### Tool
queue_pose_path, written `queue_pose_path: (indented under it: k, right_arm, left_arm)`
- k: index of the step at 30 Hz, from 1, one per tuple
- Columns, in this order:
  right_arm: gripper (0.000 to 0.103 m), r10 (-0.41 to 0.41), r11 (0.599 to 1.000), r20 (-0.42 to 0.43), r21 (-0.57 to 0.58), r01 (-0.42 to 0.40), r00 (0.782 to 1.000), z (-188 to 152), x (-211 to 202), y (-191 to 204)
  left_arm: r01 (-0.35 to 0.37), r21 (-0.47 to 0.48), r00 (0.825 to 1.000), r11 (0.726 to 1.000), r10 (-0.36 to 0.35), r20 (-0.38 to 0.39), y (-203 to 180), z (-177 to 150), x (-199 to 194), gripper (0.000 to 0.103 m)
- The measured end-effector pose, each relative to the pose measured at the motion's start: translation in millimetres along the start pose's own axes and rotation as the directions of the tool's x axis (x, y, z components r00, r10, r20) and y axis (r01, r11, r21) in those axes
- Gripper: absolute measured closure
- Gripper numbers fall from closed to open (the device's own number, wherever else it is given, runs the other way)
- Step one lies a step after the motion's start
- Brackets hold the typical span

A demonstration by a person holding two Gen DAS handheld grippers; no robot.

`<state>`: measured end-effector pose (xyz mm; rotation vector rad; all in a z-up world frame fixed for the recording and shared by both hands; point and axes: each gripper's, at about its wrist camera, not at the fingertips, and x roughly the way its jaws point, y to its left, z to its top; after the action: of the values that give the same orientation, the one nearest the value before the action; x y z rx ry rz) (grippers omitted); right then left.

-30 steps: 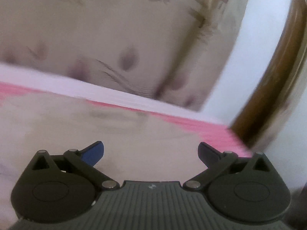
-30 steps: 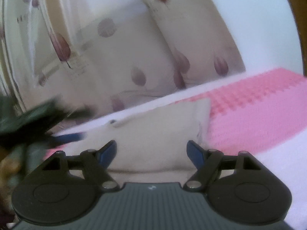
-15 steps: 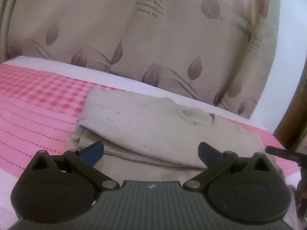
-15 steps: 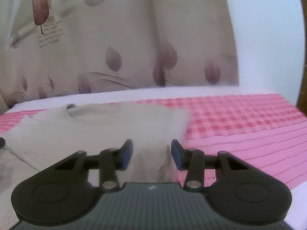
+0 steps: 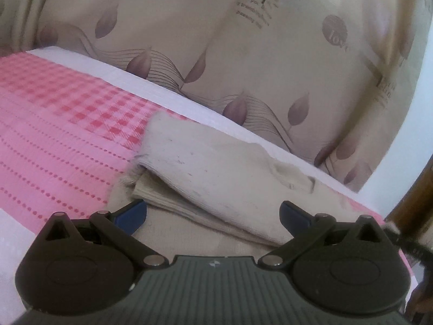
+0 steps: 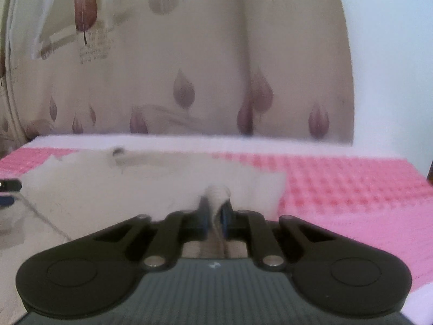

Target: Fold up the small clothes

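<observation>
Left wrist view first: biggest thing I've got is the beige curtain (image 5: 243,62) with the purple leaf print, hanging behind the bed. Below it is the pink checked bedspread (image 5: 54,124), with a white strip along its far edge. Lying on the bedspread is the beige garment (image 5: 216,173), partly folded already, one flap laid over the rest and the neckline facing the curtain. My left gripper (image 5: 212,212) hangs just over the near part of the garment with its jaws spread wide, blue fingertips (image 5: 132,212) well apart and nothing between them.

Right wrist view is kinda blurry, but same curtain (image 6: 189,67), same bedspread (image 6: 351,189), garment (image 6: 135,184) off to the left of centre. My right gripper (image 6: 216,211) is pinched tight on a bunched bit of the garment's edge, cloth poking up between the pads.
</observation>
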<state>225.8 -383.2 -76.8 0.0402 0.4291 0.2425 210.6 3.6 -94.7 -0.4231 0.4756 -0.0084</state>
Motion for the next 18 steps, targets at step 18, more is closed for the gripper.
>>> queue_pose_path:
  k: [18]
  right_arm:
    - [0.091, -0.016, 0.980, -0.152, 0.193, 0.046, 0.988, 11.0, 80.1, -44.8]
  left_arm:
    - [-0.039, 0.024, 0.999, 0.999, 0.040, -0.004, -4.9, 0.2, 0.8, 0.000]
